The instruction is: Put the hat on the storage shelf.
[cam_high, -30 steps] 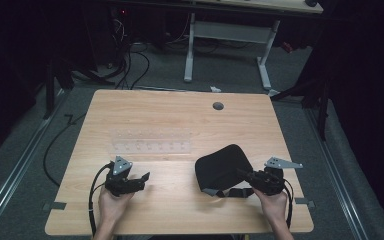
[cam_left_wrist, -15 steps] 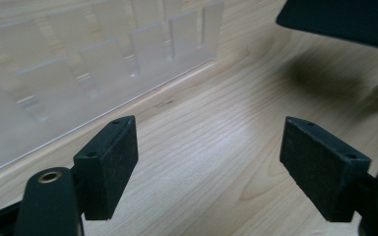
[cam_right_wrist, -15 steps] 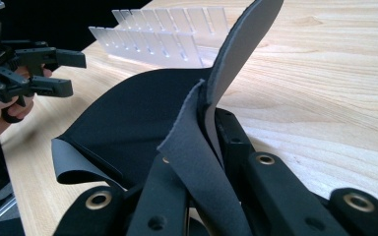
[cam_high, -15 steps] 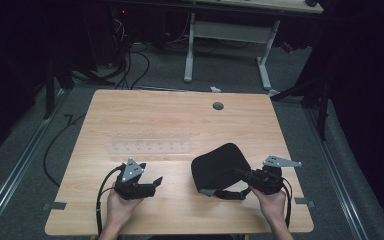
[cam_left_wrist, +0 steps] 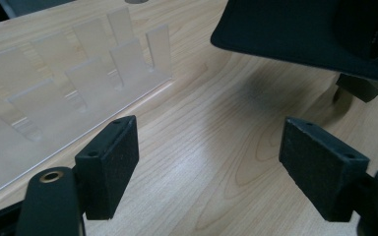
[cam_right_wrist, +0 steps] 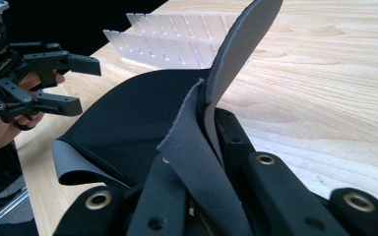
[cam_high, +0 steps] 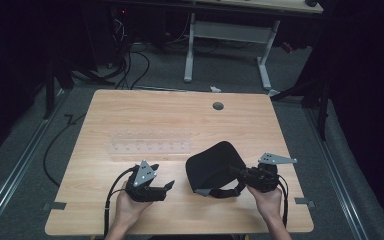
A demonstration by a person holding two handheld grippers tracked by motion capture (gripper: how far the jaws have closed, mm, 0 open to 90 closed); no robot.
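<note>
Low in the frame's right half, the right gripper has its fingers clamped on the black, floppy foam pad, whose folded edge hides them. Left of it, the left gripper hangs open above the wooden tabletop, holding nothing.

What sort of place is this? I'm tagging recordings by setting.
Probably a lab or workshop set up for recording, not a home. A bare wooden table stands on grey carpet, cables trail over the floor by dark equipment, and a second desk stands behind. A person works with two handheld grippers.
</note>
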